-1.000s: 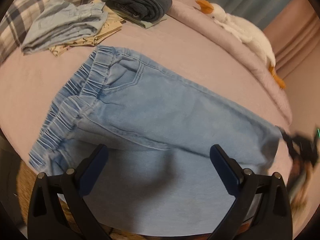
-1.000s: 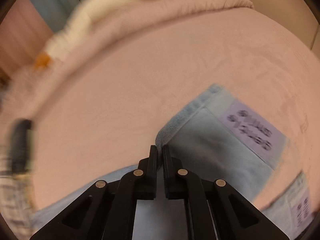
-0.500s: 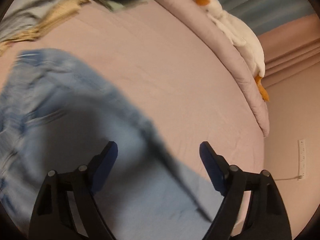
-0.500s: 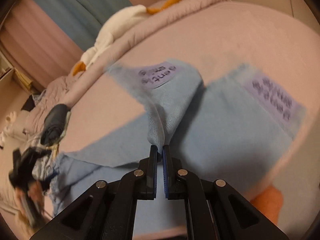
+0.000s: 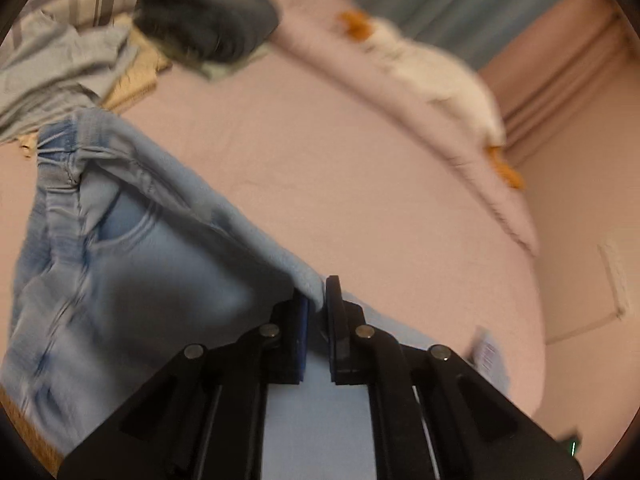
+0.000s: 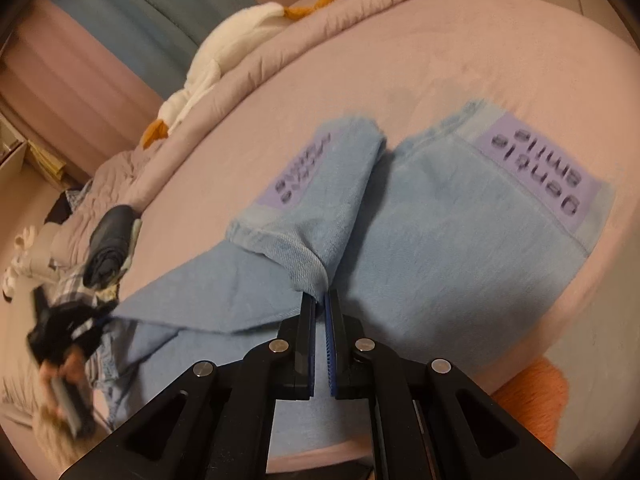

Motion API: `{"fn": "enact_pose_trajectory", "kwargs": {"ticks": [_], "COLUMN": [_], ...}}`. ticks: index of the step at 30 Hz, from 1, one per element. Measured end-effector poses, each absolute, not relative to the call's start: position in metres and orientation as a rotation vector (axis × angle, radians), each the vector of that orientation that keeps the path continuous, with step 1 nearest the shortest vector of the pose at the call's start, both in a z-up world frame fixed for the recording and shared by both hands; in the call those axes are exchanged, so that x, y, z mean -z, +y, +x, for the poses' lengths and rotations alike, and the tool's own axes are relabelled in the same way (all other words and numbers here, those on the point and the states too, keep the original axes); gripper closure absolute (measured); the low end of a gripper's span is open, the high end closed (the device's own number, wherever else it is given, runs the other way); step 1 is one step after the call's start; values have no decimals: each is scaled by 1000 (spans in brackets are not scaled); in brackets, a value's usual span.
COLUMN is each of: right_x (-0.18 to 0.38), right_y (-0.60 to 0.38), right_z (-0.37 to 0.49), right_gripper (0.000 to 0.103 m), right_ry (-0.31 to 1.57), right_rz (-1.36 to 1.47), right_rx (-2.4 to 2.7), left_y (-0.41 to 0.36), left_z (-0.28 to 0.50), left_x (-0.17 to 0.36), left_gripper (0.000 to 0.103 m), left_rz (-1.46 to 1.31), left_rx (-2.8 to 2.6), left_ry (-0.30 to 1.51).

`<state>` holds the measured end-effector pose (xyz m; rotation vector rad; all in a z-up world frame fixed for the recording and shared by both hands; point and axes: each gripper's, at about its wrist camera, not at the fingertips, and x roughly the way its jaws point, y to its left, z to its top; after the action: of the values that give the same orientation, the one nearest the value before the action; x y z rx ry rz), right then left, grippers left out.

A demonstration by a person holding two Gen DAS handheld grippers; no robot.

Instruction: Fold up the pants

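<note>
Light blue denim pants (image 5: 132, 264) lie on the pink bed, elastic waistband at the left of the left wrist view. My left gripper (image 5: 316, 304) is shut on a raised fold of the pants' upper edge. In the right wrist view the two leg ends (image 6: 460, 216) with purple printed labels (image 6: 548, 168) lie ahead. My right gripper (image 6: 320, 304) is shut on the hem corner of the nearer leg, which is lifted and folded over. The left gripper with its hand shows blurred at the left of the right wrist view (image 6: 68, 332).
A pile of folded clothes, grey-blue (image 5: 60, 68) and dark rolled (image 5: 208, 24), sits at the far left of the bed on a plaid pillow. A white plush goose (image 5: 436, 76) lies on the rolled duvet (image 6: 360, 12) along the far side. The bed edge is close below.
My left gripper, open over the pants before, has closed on a fold of the pants' edge. My right gripper has lifted the leg hem and swung it over so both leg ends show.
</note>
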<state>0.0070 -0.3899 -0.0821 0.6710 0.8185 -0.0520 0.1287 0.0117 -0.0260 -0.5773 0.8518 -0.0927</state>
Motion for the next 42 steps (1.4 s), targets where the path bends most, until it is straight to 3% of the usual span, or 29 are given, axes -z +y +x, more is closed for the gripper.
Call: {"fn": "enact_pose_trajectory", "kwargs": {"ticks": [4, 11, 18, 21, 24, 29, 36, 37, 40, 42], "right_x": [64, 81, 95, 95, 96, 93, 90, 87, 78, 75], "right_y": [-398, -408, -406, -405, -404, -404, -390, -383, -362, -351], "right_z": [-3, -10, -6, -5, -3, -4, 8, 11, 16, 19], "right_gripper": [98, 98, 98, 98, 98, 98, 96, 90, 55, 49], "right_ry": [778, 831, 874, 876, 880, 879, 949, 962, 943, 904], "right_rz": [618, 606, 582, 583, 575, 565, 391, 324, 94, 14], "right_rx": [123, 210, 246, 248, 251, 243, 309, 332, 431, 433], "left_y": [11, 15, 62, 90, 99, 93, 96, 96, 97, 99], "left_z": [51, 1, -5, -4, -2, -15, -10, -7, -2, -3], "left_x": [26, 98, 91, 91, 87, 68, 112, 111, 111, 112], "left_gripper": [96, 89, 61, 64, 92, 93, 89, 89, 88, 88], "left_rz": [-584, -672, -709, -789, -780, -752, -700, -688, -697, -704], "left_rx": [172, 166, -34, -64, -50, -20, -77, -77, -72, -65], "left_ry": [840, 1046, 949, 887, 883, 899, 1038, 1044, 1057, 1052]}}
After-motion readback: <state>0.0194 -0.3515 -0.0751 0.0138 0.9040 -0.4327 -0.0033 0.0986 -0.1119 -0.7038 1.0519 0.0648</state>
